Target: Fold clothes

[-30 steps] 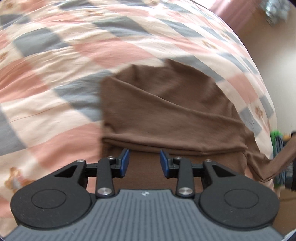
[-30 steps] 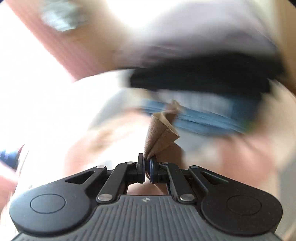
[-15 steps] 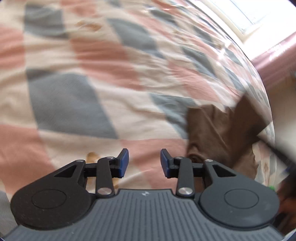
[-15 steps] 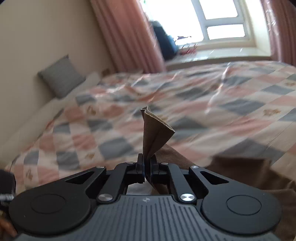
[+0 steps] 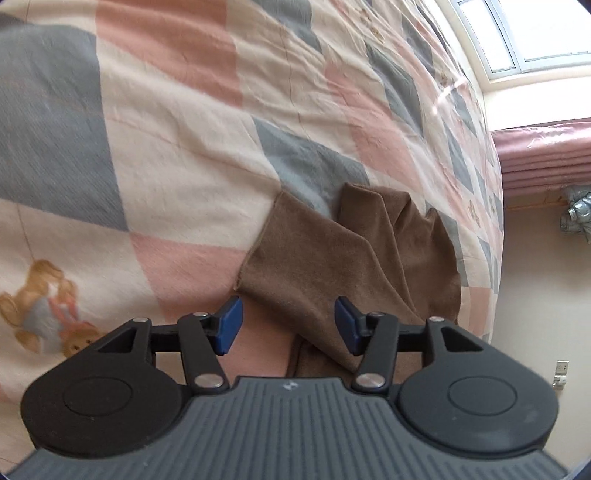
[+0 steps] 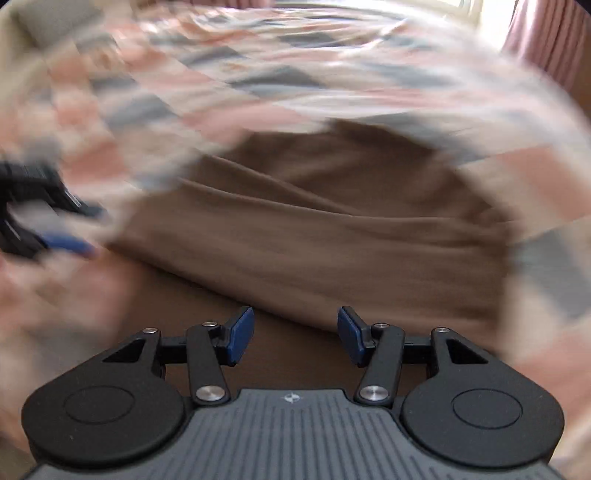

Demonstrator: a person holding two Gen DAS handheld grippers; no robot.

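A brown garment (image 5: 332, 258) lies folded and rumpled on the checkered quilt (image 5: 166, 147). My left gripper (image 5: 288, 328) is open and empty, just above the garment's near corner. In the right wrist view, which is blurred by motion, the brown garment (image 6: 325, 221) fills the middle. My right gripper (image 6: 295, 336) is open and empty over its near edge. The left gripper (image 6: 44, 221) shows as a dark blur at the left of that view.
The quilt covers a bed, with a teddy bear print (image 5: 44, 310) at the left. The bed's edge (image 5: 495, 258) runs down the right side, with a cream wall, pink curtain (image 5: 546, 158) and window (image 5: 524, 29) beyond.
My right gripper has opened and let go of the brown garment's corner, and the garment now lies on the quilt. My left gripper has swung back over the garment and stayed open.
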